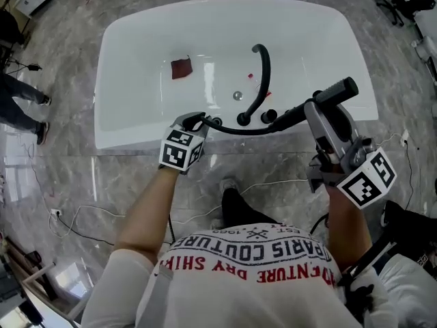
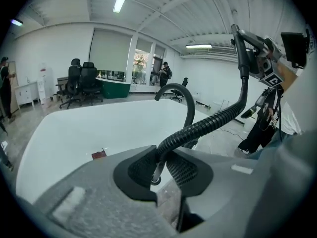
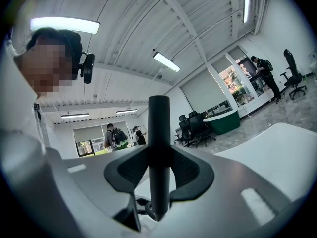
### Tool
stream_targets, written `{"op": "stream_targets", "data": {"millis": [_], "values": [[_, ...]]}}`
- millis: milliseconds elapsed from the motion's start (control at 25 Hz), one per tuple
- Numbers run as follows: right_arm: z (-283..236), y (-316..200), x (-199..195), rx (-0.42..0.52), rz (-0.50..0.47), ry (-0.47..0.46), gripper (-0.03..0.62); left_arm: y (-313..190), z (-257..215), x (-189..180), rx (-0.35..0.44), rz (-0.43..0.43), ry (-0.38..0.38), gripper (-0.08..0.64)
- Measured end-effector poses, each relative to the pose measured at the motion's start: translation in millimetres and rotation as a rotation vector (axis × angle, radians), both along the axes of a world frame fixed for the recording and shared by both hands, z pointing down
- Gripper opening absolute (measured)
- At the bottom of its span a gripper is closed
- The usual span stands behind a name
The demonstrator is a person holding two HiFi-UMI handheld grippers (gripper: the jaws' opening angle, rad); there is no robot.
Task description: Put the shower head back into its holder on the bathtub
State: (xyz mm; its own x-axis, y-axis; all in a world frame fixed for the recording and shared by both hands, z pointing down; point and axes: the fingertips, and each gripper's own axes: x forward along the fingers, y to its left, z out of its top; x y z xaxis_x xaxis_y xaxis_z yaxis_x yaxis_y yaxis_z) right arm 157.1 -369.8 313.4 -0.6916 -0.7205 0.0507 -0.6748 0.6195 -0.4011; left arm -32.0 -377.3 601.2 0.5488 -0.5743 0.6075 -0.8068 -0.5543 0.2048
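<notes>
Both grippers loaded at the bathtub rim.
The left gripper pinches the hose; the right gripper clamps the shower head handle.

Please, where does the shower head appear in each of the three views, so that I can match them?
Head view: the shower head is right of centre, over the bathtub's near rim, in the right gripper's tongs.
Left gripper view: upper right, atop the rising hose.
Right gripper view: centre, upright between the tongs.
Shared landmark: the white bathtub, in all three.
</notes>
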Motion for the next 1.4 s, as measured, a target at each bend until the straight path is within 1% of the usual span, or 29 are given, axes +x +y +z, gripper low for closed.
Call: {"op": "stream_targets", "data": {"millis": [240, 360, 480, 640, 720, 800, 920, 1040, 1160, 1200, 1320, 1400], "values": [[20.1, -16.3, 5.5, -0.045, -0.007, 0.01, 0.138, -8.2, 45.0, 23.6, -0.081, 0.016, 0.006, 0.064], [27.0, -21.3, 0.0, -0.037, -0.02, 0.036, 0.138, -5.5, 59.6, 29.8, -0.104, 0.037, 0.027, 0.066], [30.7, -25.9, -8.6, -0.021, -0.045, 0.056, 0.138, -2.2, 76.1, 30.9, -0.132, 0.046, 0.005, 0.066], [28.3, -33.0, -18.9, -0.024, -0.072, 0.023, 0.138, 1.1, 89.0, 30.3, -0.154, 0.048, -0.023, 0.069], [29.6, -35.8, -25.9, -0.016, -0.089, 0.025, 0.138, 2.6, 95.0, 28.5, -0.166, 0.035, -0.032, 0.11], [36.6, -36.8, -36.5, -0.004, -0.107, 0.054, 0.138, 7.3, 101.2, 26.5, -0.182, 0.021, -0.025, 0.144], [50.2, -35.4, -60.6, -0.004, -0.147, 0.088, 0.138, 20.8, 106.6, 23.8, -0.2, 0.031, 0.003, 0.152], [58.5, -35.2, -73.7, -0.017, -0.187, 0.091, 0.138, 28.4, 97.9, 26.4, -0.192, 0.025, 0.031, 0.152], [64.3, -34.7, -73.8, -0.003, -0.211, 0.125, 0.138, 32.5, 74.8, 38.5, -0.17, 0.013, 0.085, 0.149], [68.5, -34.5, -76.4, 0.001, -0.218, 0.136, 0.138, 33.4, 65.2, 40.1, -0.155, 0.012, 0.108, 0.133], [89.2, -34.5, -95.1, -0.002, -0.237, 0.154, 0.138, 35.9, 37.3, 29.5, -0.095, 0.004, 0.164, 0.005], [104.2, -34.3, -108.0, 0.002, -0.24, 0.172, 0.138, 40.2, 19.2, 21.1, -0.075, 0.014, 0.204, 0.005]]}}
